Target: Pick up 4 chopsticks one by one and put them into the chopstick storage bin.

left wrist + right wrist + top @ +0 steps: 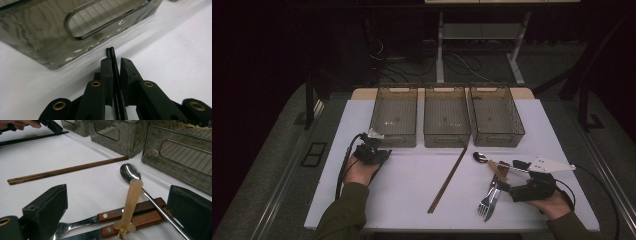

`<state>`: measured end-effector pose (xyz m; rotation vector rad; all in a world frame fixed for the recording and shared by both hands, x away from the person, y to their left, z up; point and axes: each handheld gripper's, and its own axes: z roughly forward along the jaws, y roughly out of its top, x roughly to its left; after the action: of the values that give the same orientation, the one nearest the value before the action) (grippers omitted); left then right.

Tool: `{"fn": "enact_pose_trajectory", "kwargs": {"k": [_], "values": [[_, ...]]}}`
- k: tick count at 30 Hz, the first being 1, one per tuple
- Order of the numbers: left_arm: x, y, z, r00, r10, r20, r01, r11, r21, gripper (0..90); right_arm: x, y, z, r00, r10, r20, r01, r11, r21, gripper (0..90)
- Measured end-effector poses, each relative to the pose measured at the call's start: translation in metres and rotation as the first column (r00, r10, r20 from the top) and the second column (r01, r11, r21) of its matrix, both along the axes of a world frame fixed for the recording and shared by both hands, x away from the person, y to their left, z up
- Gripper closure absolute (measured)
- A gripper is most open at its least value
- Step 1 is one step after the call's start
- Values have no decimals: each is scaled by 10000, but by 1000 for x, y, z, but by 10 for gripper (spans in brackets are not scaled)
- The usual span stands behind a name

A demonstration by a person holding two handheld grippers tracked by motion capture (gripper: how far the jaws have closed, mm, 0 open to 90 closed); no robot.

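A: How were the tongs set?

B: The left gripper (pixel 114 65) had its jaws pinched on a pair of black chopsticks (pixel 111 53), tips just short of the left bin (pixel 394 116). The right gripper (pixel 120 207) stood wide over the cutlery pile: spoon (pixel 130 173), wooden-handled fork (pixel 82 221) and a translucent handle (pixel 130 202).

A: And doing it well?

B: I judged the pair needed lifting level over the bin's near wall before release. The brown chopsticks (pixel 448 180) lay apart, mid-table.
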<state>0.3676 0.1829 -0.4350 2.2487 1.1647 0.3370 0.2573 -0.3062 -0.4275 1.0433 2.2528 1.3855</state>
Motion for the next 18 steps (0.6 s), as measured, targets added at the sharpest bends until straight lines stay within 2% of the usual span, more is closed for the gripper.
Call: {"fn": "enact_pose_trajectory", "kwargs": {"k": [6,9,14,18], "values": [[-1,-11,0,9979,-645,-11,645,9979,-39,810,0,0,0,10000,3,6,-3,10000,2,36],[-2,-17,0,9968,-795,22,795,9968,56,811,0,0,0,10000,4,5,-4,10000,-6,36],[-4,-32,0,9902,-1393,-17,1394,9901,183,812,0,0,0,10000,1,7,-1,10000,-4,36],[-6,-41,0,9854,-1704,-70,1704,9854,48,812,0,0,0,10000,8,7,-8,10000,-11,36]]}}
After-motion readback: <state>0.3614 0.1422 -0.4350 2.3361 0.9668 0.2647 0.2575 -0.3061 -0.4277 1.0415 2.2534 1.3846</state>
